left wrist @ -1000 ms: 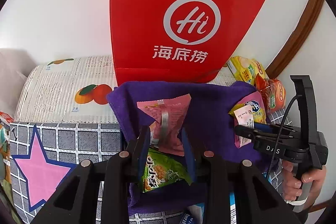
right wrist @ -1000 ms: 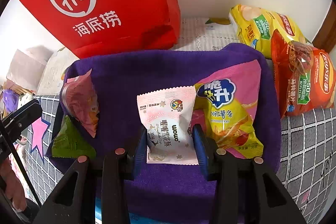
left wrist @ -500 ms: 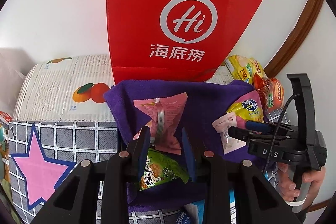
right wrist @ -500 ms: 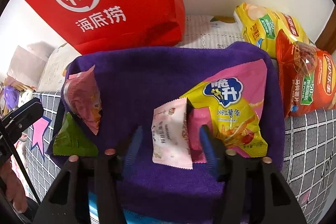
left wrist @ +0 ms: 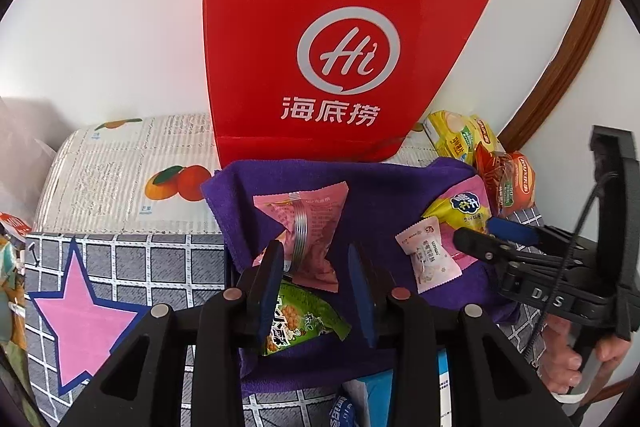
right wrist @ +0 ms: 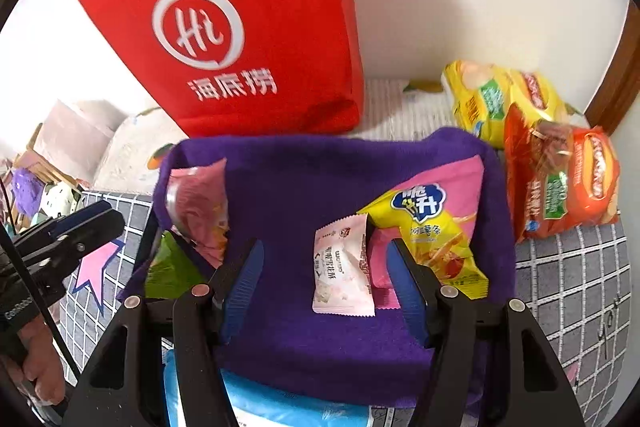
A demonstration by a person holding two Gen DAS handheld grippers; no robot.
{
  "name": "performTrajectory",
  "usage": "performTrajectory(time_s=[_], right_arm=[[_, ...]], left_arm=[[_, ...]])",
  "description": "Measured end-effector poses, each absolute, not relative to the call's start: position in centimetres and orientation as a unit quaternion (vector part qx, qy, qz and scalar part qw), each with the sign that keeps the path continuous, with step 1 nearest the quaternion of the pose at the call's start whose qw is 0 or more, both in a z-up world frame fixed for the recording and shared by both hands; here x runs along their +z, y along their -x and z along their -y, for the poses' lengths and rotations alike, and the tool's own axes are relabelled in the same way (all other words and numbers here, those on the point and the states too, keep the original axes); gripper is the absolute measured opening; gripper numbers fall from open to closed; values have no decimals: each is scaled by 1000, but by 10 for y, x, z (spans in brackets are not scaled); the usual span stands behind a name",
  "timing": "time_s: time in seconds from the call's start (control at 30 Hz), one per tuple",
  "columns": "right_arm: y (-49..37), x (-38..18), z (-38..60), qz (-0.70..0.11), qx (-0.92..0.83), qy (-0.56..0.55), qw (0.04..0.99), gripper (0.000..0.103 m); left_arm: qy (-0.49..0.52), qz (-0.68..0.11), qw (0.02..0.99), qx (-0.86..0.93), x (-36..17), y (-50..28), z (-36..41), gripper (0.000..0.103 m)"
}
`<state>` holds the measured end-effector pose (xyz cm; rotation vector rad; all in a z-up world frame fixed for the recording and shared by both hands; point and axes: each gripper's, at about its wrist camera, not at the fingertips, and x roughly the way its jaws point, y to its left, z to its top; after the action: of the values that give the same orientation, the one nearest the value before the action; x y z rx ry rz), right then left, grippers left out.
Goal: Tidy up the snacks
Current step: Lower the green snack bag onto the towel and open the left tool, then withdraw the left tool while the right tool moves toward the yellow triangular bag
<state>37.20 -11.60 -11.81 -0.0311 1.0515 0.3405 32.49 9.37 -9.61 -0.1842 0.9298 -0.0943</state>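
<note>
A purple cloth (right wrist: 300,179) holds several snacks. A white-pink packet (right wrist: 340,275) lies on it, leaning on a yellow-pink chip bag (right wrist: 428,223). My right gripper (right wrist: 325,247) is open above it, and neither pad touches the packet. At the cloth's left edge a pink packet (left wrist: 308,211) stands over a green packet (left wrist: 300,319). My left gripper (left wrist: 314,249) is shut and holds nothing. The pink packet shows between its fingers but lies past the tips; the right wrist view shows this gripper (right wrist: 108,219) clear of it.
A tall red paper bag (left wrist: 320,27) stands behind the cloth against the white wall. Yellow (right wrist: 492,95) and orange (right wrist: 560,183) chip bags lie at the right. The grey checked cover with a pink star (left wrist: 88,319) spreads left. A blue-white box edge (right wrist: 280,407) sits under the cloth's near side.
The right gripper opened and let go of the white-pink packet, which tipped over against the yellow-pink bag; the gripper then lifted away. The left gripper has stayed put.
</note>
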Motion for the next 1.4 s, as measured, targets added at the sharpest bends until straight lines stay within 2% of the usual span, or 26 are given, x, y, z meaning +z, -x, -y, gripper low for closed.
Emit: performTrajectory(time_s=[0.1, 0.17, 0.37, 0.73, 0.97, 1.27, 1.4], right_arm=[[-356, -102, 120, -472, 158, 7, 867, 63], [-342, -93, 127, -455, 151, -11, 878, 63], [-293, -81, 157, -439, 124, -36, 889, 63], [-193, -119, 203, -471, 125, -77, 870, 65], [-165, -156, 197, -485, 159, -129, 850, 76], [-168, -206, 183, -521, 142, -132, 831, 76], [-148, -209, 176, -503, 153, -112, 844, 76]], left_arm=[[89, -442, 891, -52, -90, -320, -91, 33], [87, -436, 894, -55, -84, -316, -89, 39], [82, -424, 899, -68, -69, -305, -80, 42], [58, -378, 920, -86, -29, -256, -50, 61], [43, -405, 910, -75, -48, -220, -46, 61], [39, -437, 897, -48, -92, -174, -66, 61], [44, -458, 887, -39, -115, -168, -73, 61]])
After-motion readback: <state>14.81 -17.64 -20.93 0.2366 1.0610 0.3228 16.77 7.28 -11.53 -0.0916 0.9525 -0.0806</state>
